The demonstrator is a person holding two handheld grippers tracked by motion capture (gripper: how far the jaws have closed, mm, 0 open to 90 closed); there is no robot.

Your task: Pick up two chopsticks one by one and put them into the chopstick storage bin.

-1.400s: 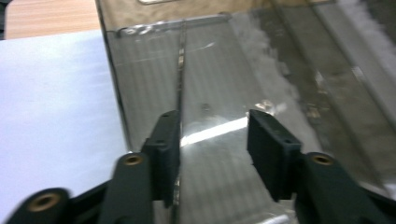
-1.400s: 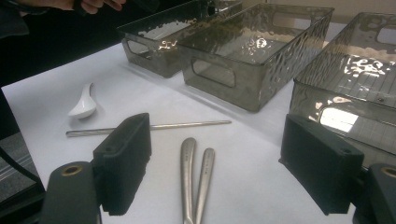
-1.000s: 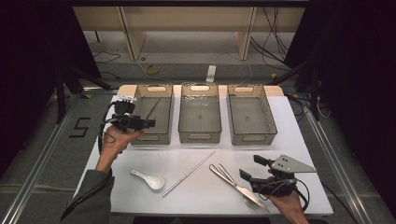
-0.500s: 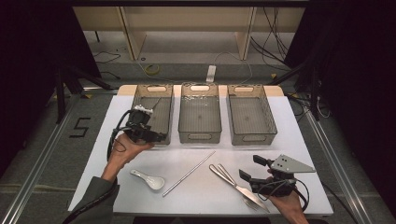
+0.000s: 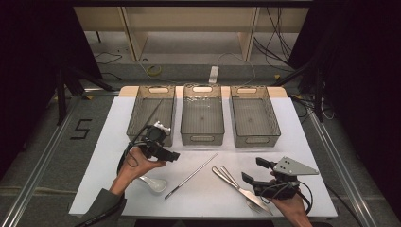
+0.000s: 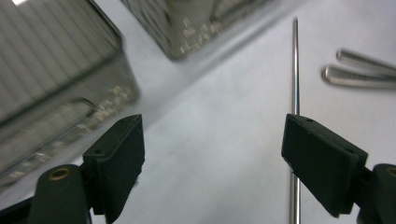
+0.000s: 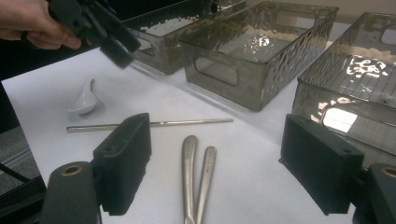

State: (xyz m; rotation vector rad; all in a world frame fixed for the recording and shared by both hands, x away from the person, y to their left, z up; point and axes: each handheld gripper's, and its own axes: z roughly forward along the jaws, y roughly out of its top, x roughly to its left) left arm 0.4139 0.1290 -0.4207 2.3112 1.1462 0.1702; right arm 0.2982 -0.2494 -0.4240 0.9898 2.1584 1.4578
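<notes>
thin metal chopstick (image 5: 191, 175), flat on table, diag., w/ spoon nearby

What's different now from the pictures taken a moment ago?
The left gripper has come away from the left bin and down toward the chopstick; its jaws have just been opening, with nothing between them. The right gripper, spoon, fork and knife and the other bins stayed put.

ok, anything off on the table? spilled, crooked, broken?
Nothing spilled or broken. The three bins stand in a straight row. One chopstick leans inside the left bin; its mate lies diagonally on the table, apart from it. Spoon, knife and fork lie loose, unsorted.
</notes>
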